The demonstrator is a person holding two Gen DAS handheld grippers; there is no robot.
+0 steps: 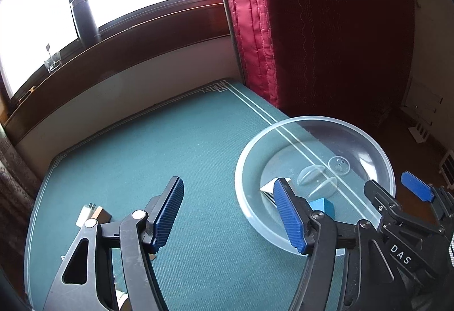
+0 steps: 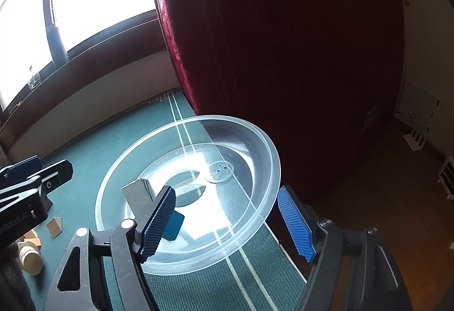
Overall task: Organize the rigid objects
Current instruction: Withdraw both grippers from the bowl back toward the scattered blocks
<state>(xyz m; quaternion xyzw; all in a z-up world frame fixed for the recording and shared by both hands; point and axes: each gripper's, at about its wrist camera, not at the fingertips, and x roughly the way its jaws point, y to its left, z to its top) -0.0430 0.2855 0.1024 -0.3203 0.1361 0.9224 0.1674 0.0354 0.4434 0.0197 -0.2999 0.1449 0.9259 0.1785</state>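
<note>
Clear plastic dish (image 2: pixel 255 140) at frame centre on green table mat (image 1: pixel 142 140), holding a white block (image 2: pixel 139 191) and blue block (image 2: pixel 174 225) (lower left). Left gripper (image 1: pixel 229 214) and right gripper (image 2: pixel 227 225) both gape wide, empty.

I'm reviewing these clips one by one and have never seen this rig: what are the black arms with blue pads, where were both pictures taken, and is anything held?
They are two hand-held clamps, each carrying its own camera looking along its fingers. One picture looks from the left tool, the other from the right tool. Both stand open and hold nothing. On the green mat sits a clear plastic dish with a white block and a blue block inside. Small wooden pieces lie beside it.
</note>
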